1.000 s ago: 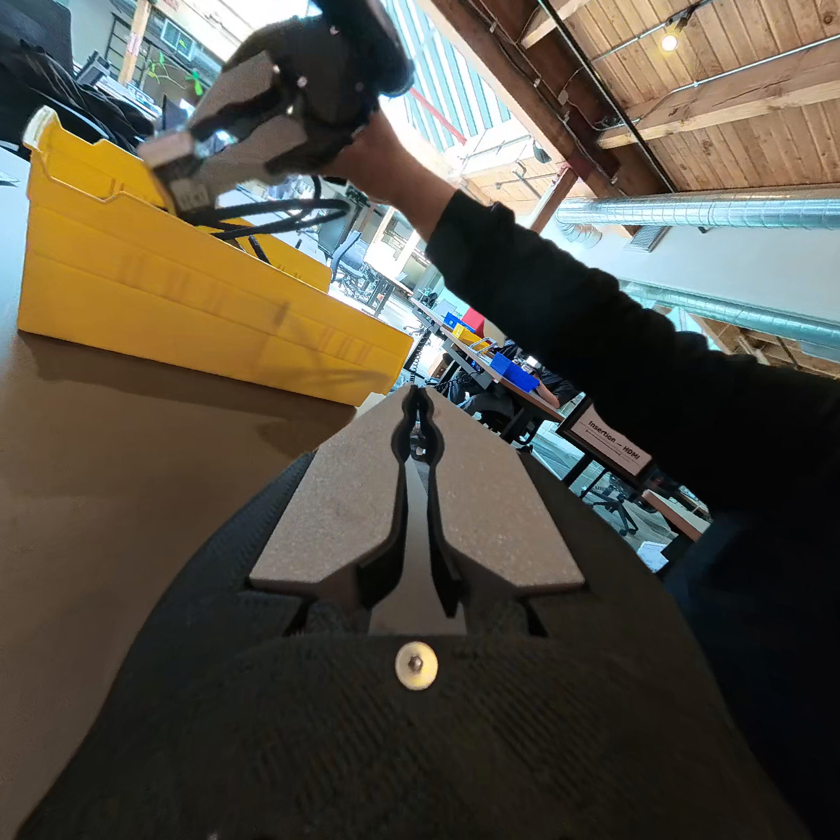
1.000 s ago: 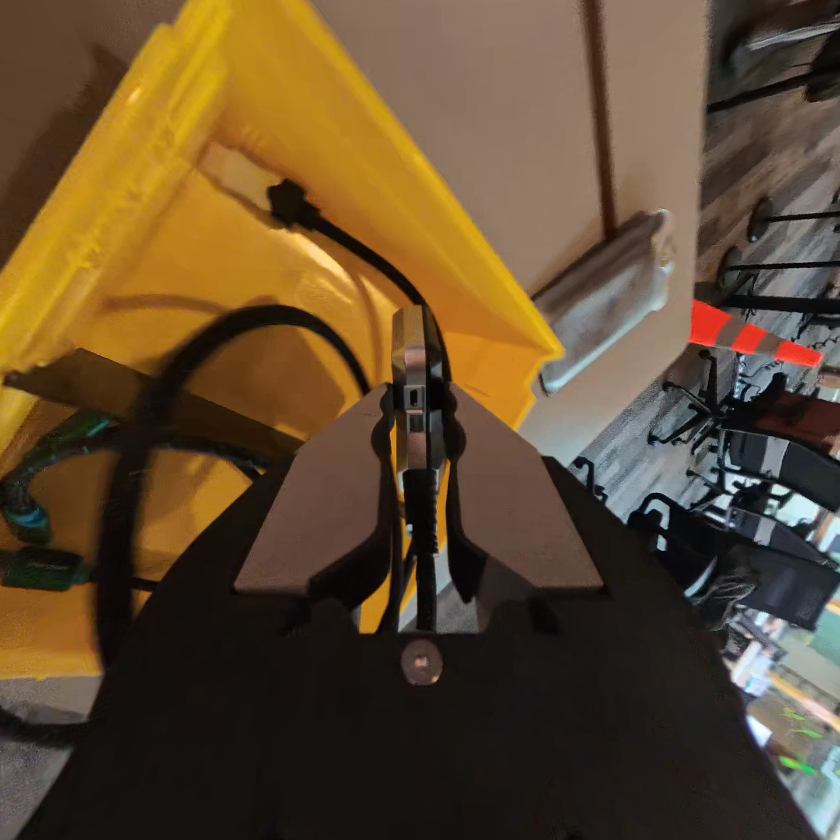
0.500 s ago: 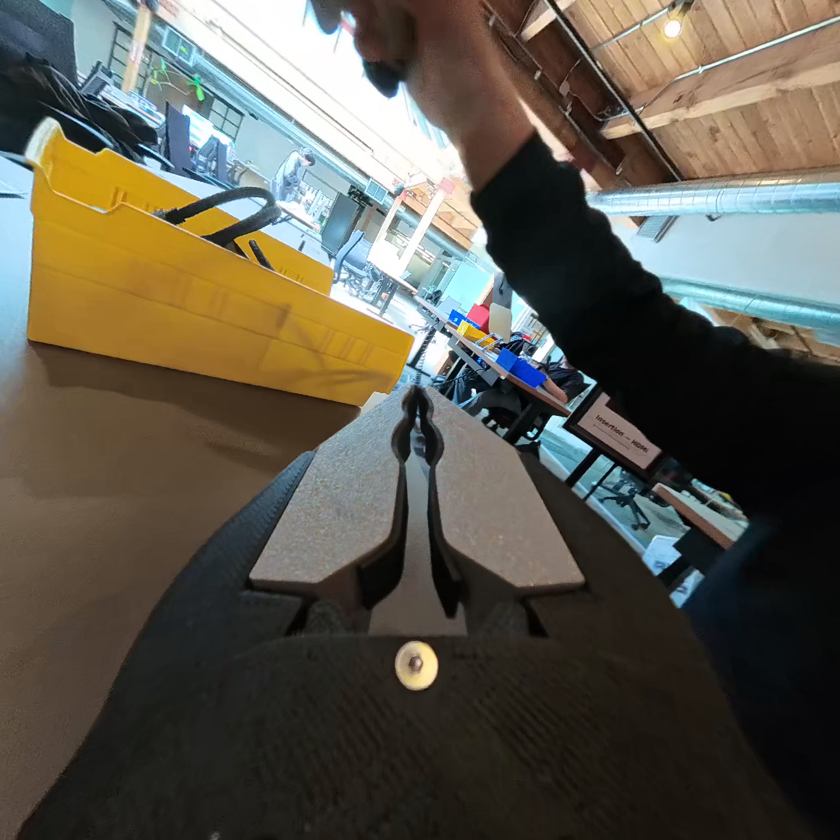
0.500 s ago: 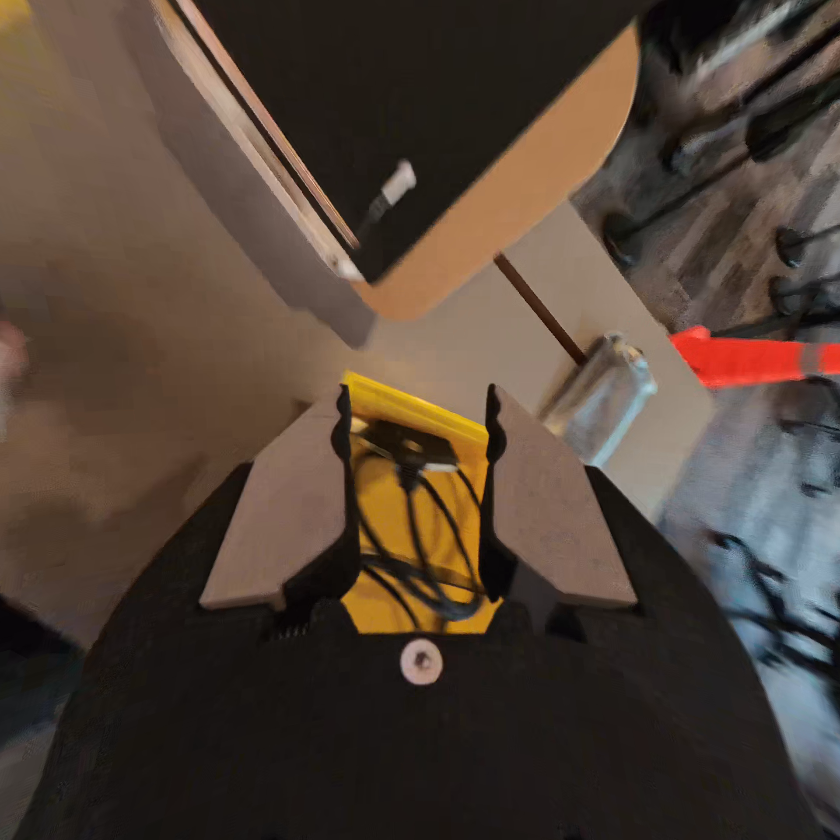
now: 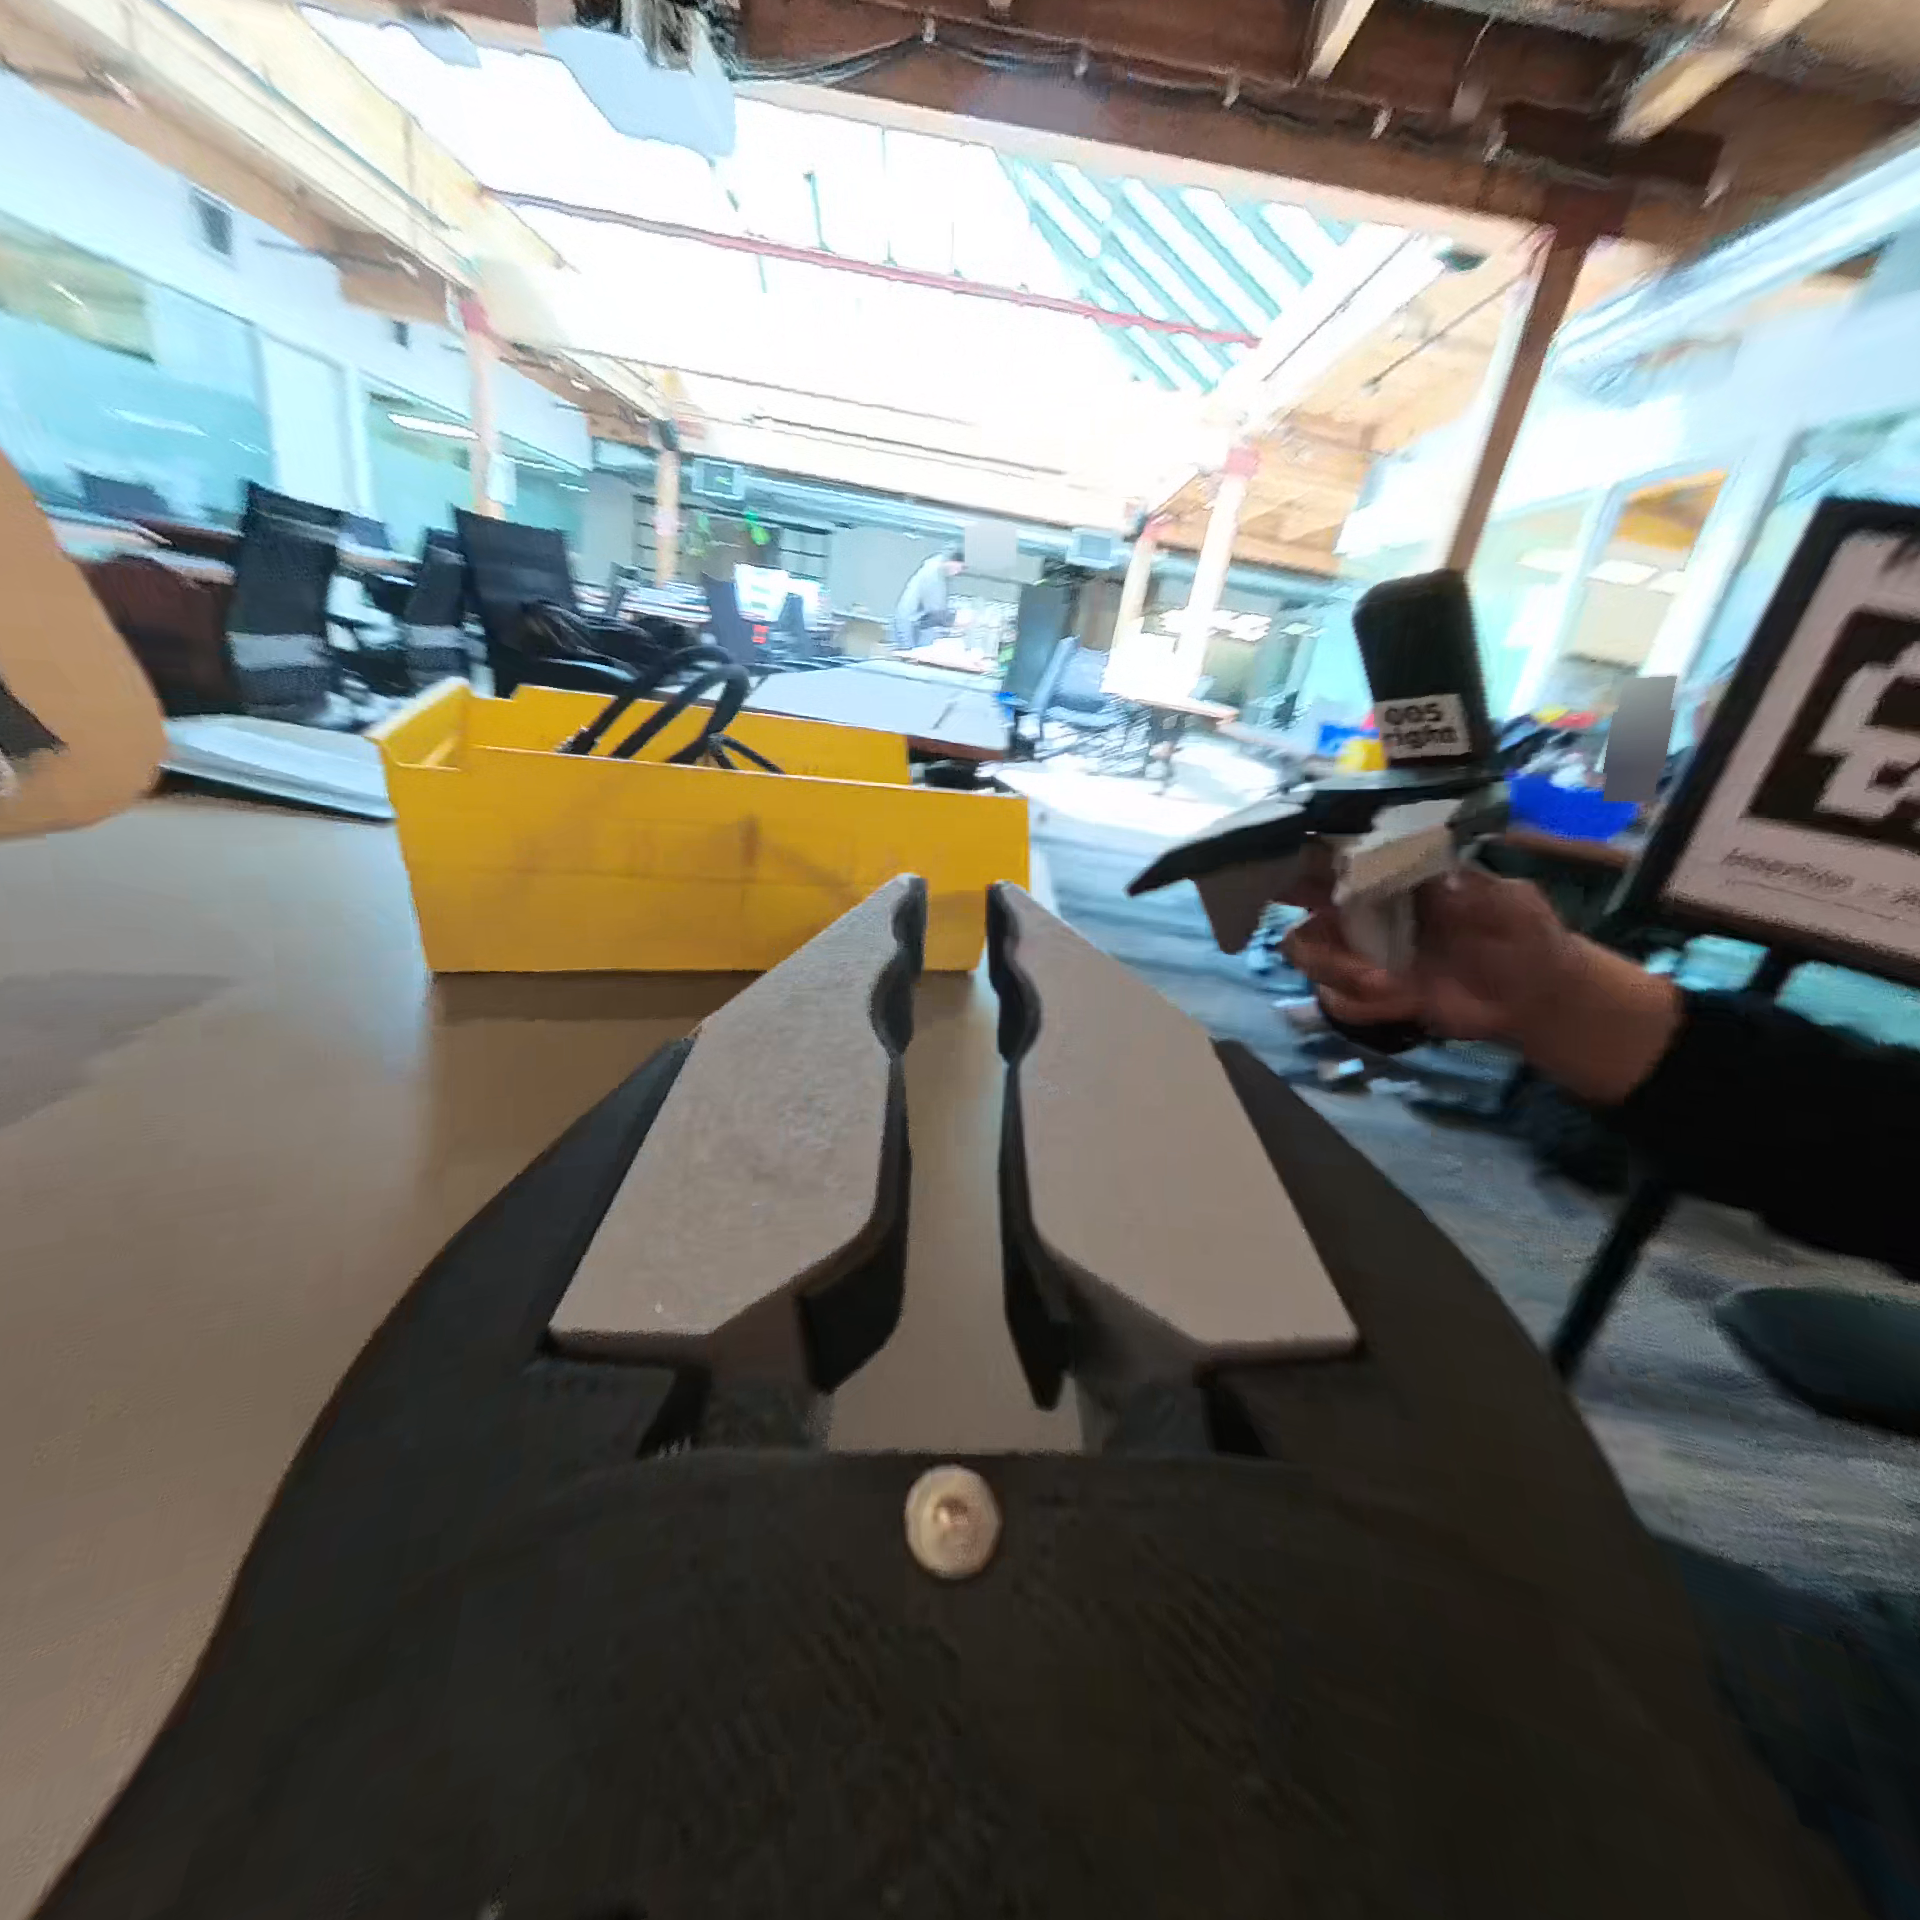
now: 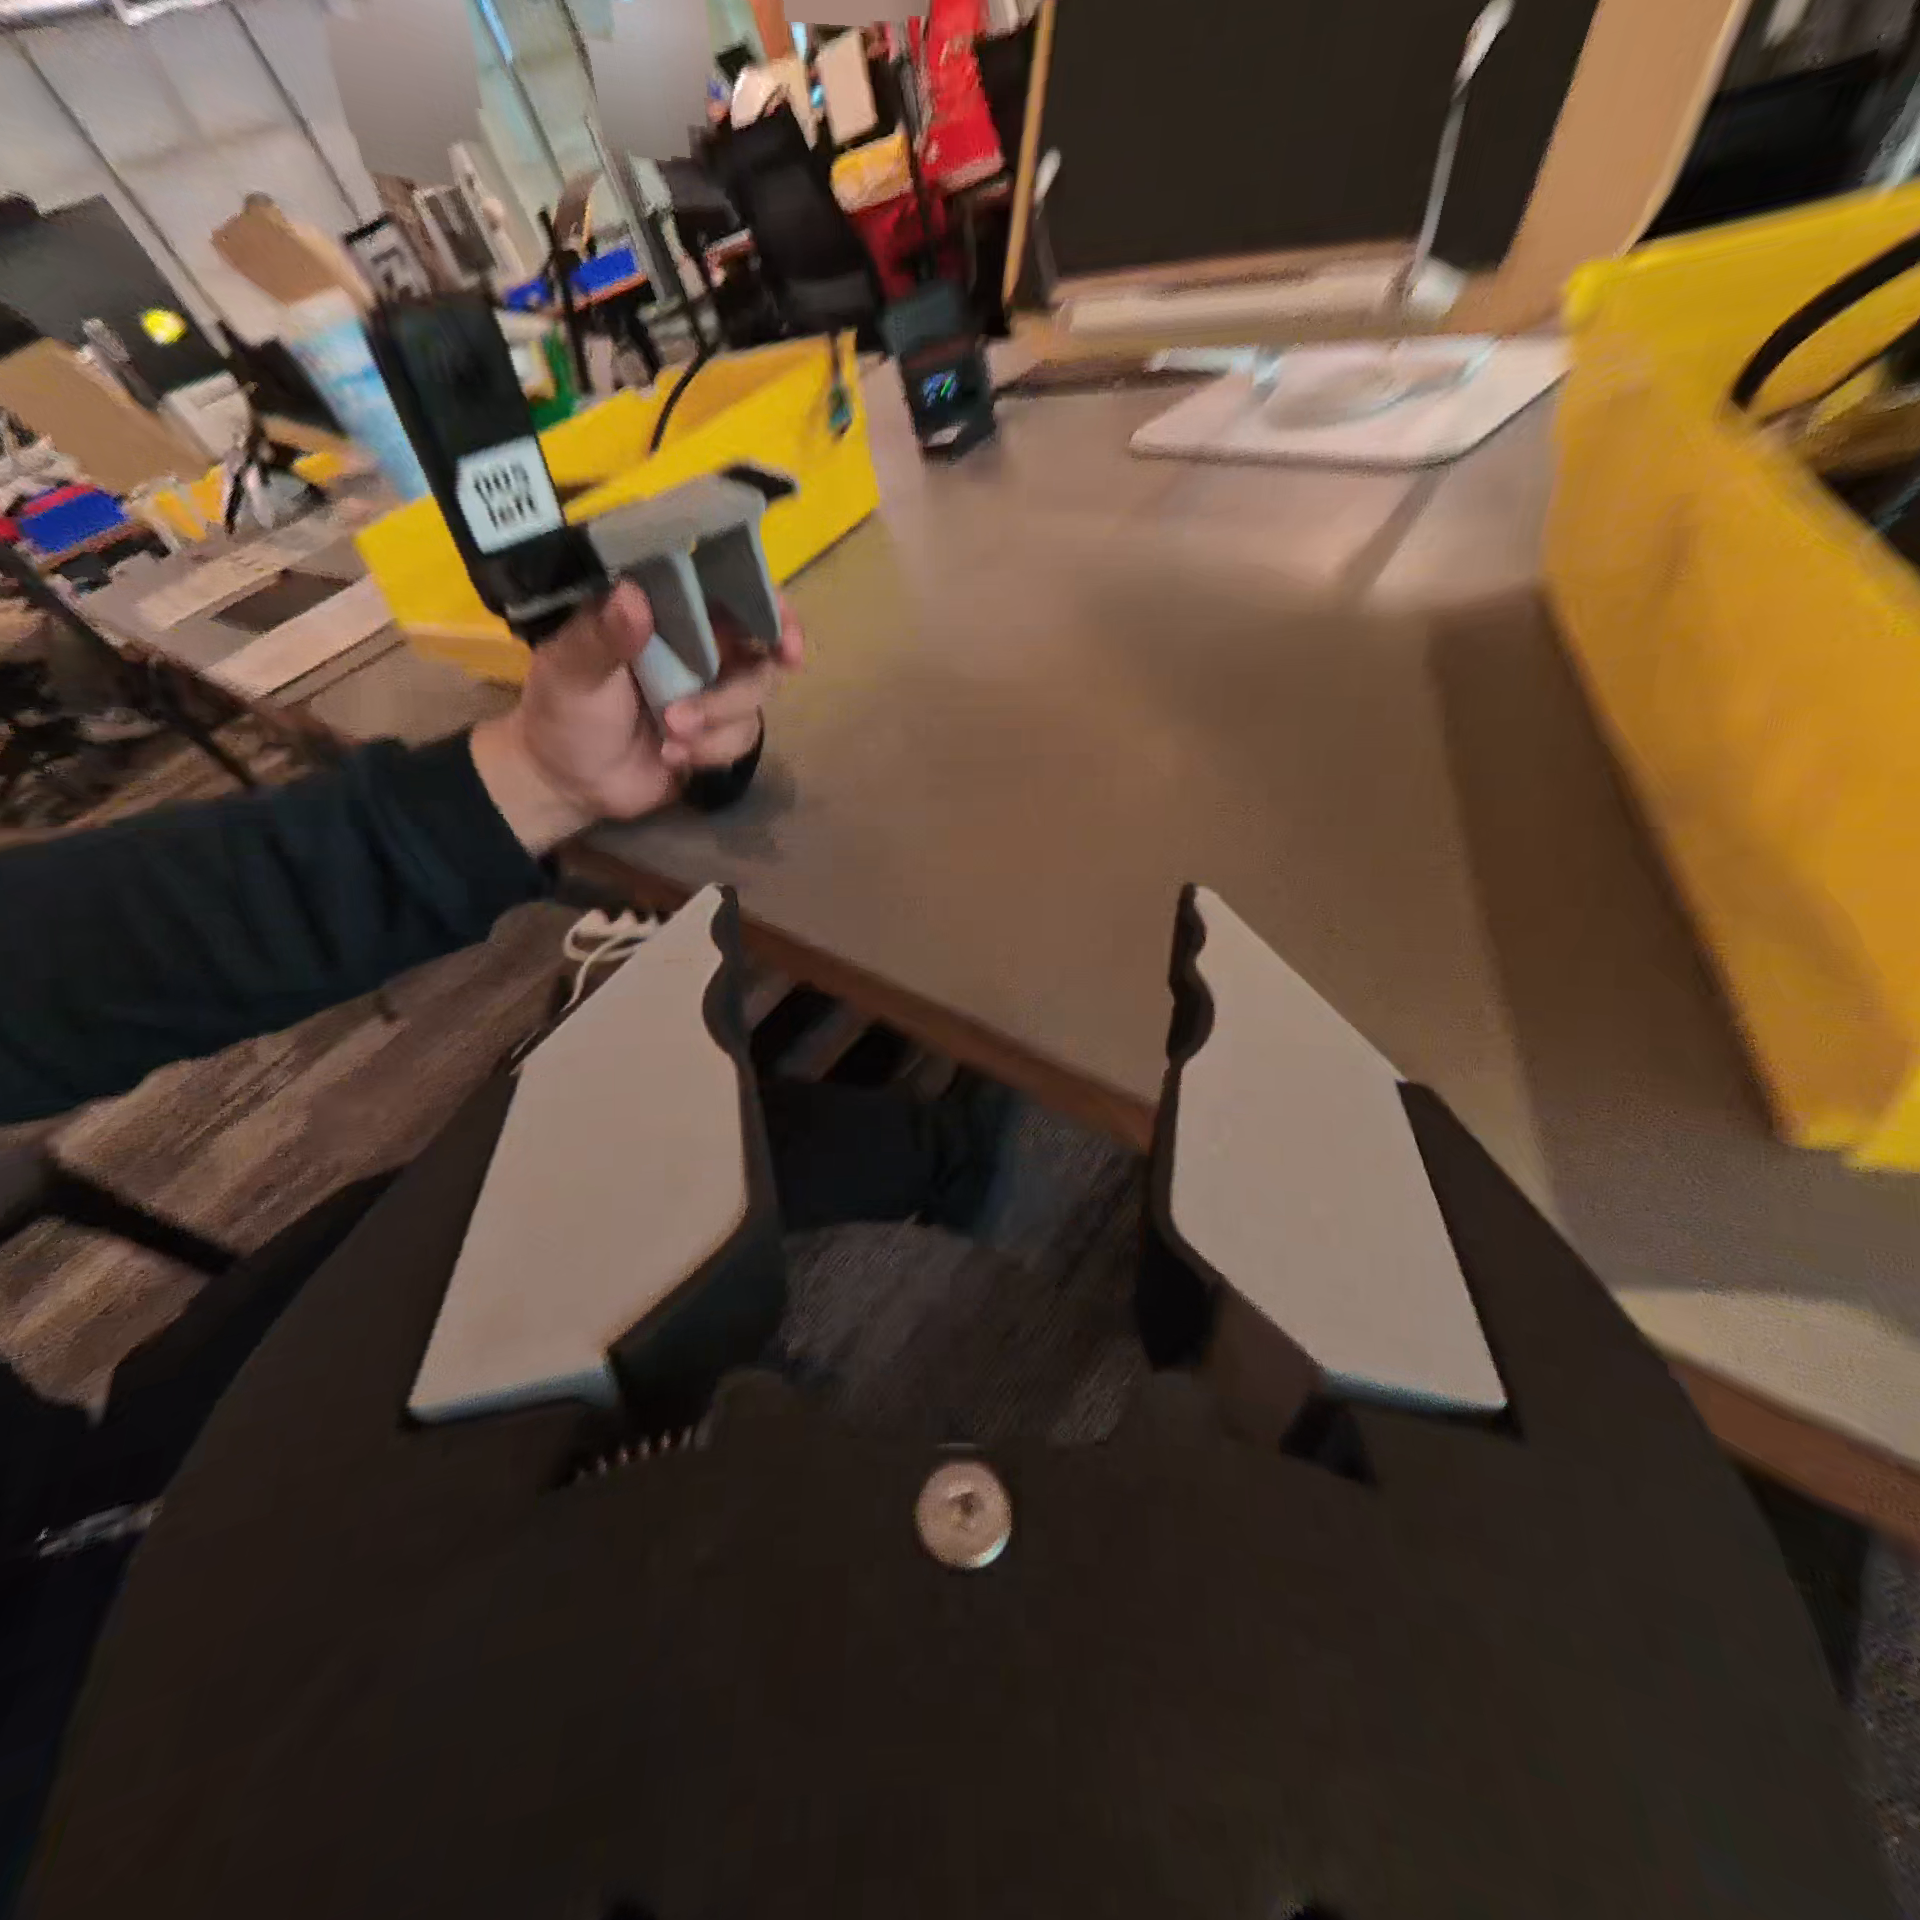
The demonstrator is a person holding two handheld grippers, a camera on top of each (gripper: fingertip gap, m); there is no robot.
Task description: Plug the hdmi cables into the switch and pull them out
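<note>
The yellow bin (image 5: pixel 707 831) stands on the brown table (image 5: pixel 260 1091), with loops of black HDMI cable (image 5: pixel 675 707) rising out of it. The switch is hidden inside. My left gripper (image 5: pixel 951 904) is just in front of the bin, empty, its jaws a narrow gap apart. My right gripper (image 6: pixel 951 904) is wide open and empty, hanging off the table's near edge. The bin (image 6: pixel 1714 727) and a cable loop (image 6: pixel 1829 301) show at the right of the right wrist view. Each view shows the other gripper held in a hand: the right one (image 5: pixel 1226 894) and the left one (image 6: pixel 717 613).
A second yellow bin (image 6: pixel 727 436) and a small black device (image 6: pixel 940 384) stand farther along the table. A white pad (image 6: pixel 1351 405) lies at the back. A framed sign (image 5: pixel 1818 748) stands to the right. The table edge (image 6: pixel 935 1008) runs just past my right fingers. About 15 centimeters separates my left fingertips from my right.
My right gripper has let go of the switch with its cable into the bin, opened, and pulled back off the table edge. My left gripper has opened slightly and swung level.
</note>
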